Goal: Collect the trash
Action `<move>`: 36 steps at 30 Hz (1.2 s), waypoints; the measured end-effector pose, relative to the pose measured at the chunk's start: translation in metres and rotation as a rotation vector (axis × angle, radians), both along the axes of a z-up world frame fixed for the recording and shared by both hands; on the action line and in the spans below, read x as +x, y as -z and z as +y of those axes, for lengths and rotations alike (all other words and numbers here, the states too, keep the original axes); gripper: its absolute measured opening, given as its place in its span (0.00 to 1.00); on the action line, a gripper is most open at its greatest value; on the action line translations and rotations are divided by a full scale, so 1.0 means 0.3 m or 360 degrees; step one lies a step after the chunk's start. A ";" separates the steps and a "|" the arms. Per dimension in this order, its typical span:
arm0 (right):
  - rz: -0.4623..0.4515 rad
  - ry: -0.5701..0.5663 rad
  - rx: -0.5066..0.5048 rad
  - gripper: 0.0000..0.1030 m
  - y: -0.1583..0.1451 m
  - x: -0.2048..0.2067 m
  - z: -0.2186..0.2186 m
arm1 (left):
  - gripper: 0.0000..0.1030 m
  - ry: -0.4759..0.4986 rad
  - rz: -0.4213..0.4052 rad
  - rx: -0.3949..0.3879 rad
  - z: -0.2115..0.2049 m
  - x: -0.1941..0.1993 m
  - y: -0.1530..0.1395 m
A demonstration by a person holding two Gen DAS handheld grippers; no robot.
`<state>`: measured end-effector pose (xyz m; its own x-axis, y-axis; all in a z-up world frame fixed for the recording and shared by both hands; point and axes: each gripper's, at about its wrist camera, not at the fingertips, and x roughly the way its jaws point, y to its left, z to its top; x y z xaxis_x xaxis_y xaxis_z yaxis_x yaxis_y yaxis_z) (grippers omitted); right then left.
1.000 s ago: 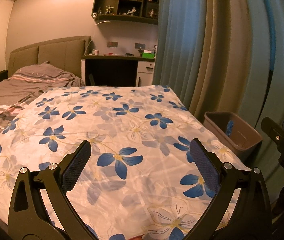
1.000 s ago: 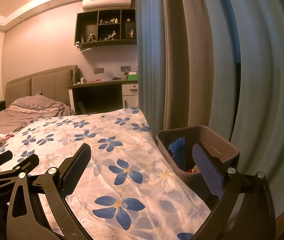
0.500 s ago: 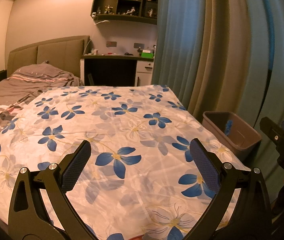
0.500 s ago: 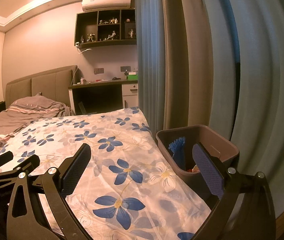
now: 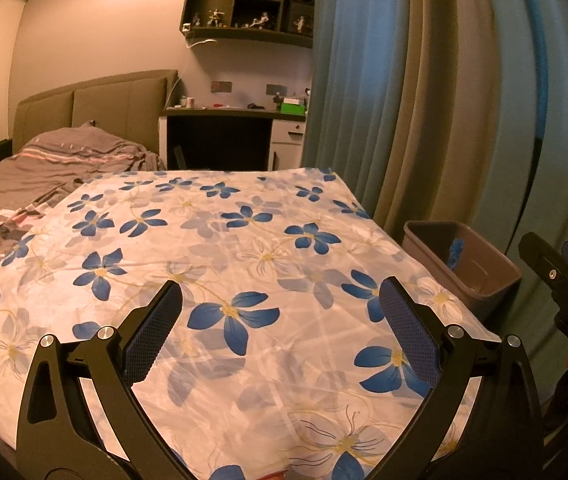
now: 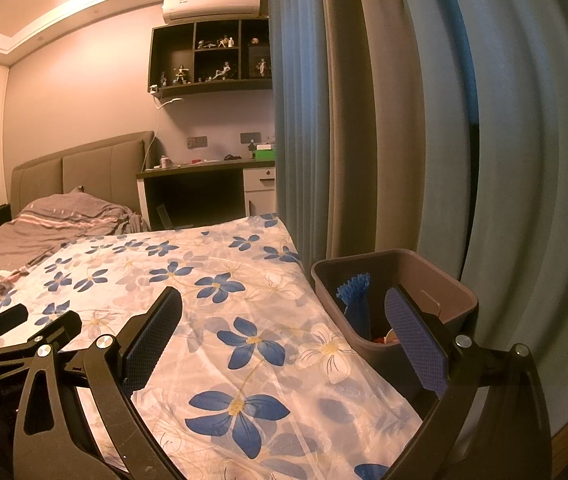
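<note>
While the right hand-held gripper (image 6: 284,320) hangs wide open and empty, the brown plastic bin (image 6: 428,270) sits at right of frame, behind its right finger, holding blue mesh trash (image 6: 354,292). The left hand-held gripper (image 5: 281,312), equally spread and empty, hovers over the smooth flowered sheet (image 5: 223,240).

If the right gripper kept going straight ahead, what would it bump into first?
Most likely the flowered cloth over the table: the open right gripper points across it. The bin sits just right of that line, though depth is hard to judge.
</note>
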<state>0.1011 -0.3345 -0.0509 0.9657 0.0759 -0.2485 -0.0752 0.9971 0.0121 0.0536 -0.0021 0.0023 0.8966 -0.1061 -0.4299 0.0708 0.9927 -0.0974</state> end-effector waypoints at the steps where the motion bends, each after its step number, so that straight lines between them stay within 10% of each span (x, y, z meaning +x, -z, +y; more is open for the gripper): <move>1: 0.0000 -0.0001 0.0000 0.95 0.000 0.000 0.000 | 0.94 0.0001 0.0001 0.0001 -0.011 -0.003 0.001; 36: 0.0003 -0.0003 0.0009 0.95 0.002 0.002 -0.010 | 0.94 0.0002 0.0005 -0.0002 -0.016 -0.003 -0.001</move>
